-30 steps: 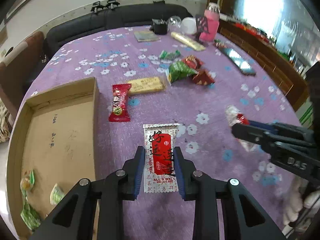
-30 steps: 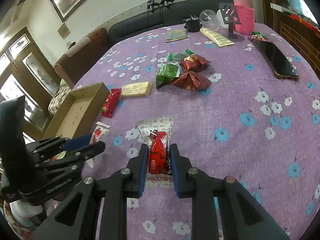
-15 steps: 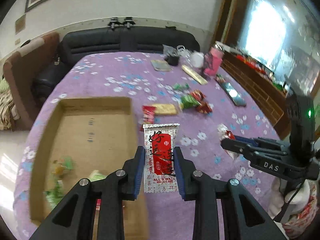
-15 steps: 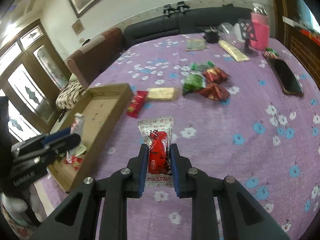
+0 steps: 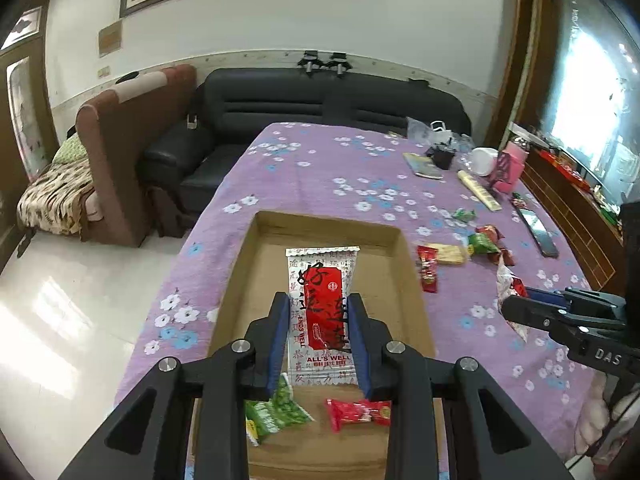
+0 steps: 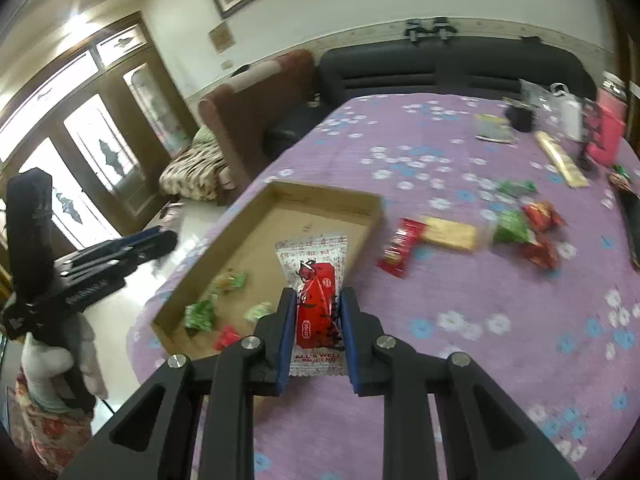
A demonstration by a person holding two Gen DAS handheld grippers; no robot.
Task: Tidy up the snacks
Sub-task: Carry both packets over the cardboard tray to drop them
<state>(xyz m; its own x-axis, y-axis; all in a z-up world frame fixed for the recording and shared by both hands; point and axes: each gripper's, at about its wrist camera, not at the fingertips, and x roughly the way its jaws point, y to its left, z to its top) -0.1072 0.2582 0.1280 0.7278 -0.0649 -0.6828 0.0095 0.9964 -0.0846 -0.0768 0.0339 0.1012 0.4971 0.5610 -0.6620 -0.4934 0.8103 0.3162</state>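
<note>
In the lower centre of the left wrist view, a silver-and-red snack packet [image 5: 320, 308] is clamped flat between the blue pads of the left gripper [image 5: 319, 340] and hangs over the open cardboard box [image 5: 408, 276]. In the right wrist view a second packet [image 6: 316, 308] of the same print is pinched, creased and narrowed, by the closed right gripper [image 6: 316, 338], over the box's near right edge [image 6: 372, 208].

The step in hand is judged to be the drop into the box. It is best done with each packet brought well inside the walls and lowered before the jaws are parted, the right one especially, since it seems to sit close to the rim.

The packets are thin, glossy film with crimped, saw-toothed ends, light and easily crumpled. The box is shallow, matte brown card, with small green and red sweets [image 5: 276, 412] loose on its floor. The tablecloth [image 5: 320, 160] is purple, flower-printed, smooth.
</note>
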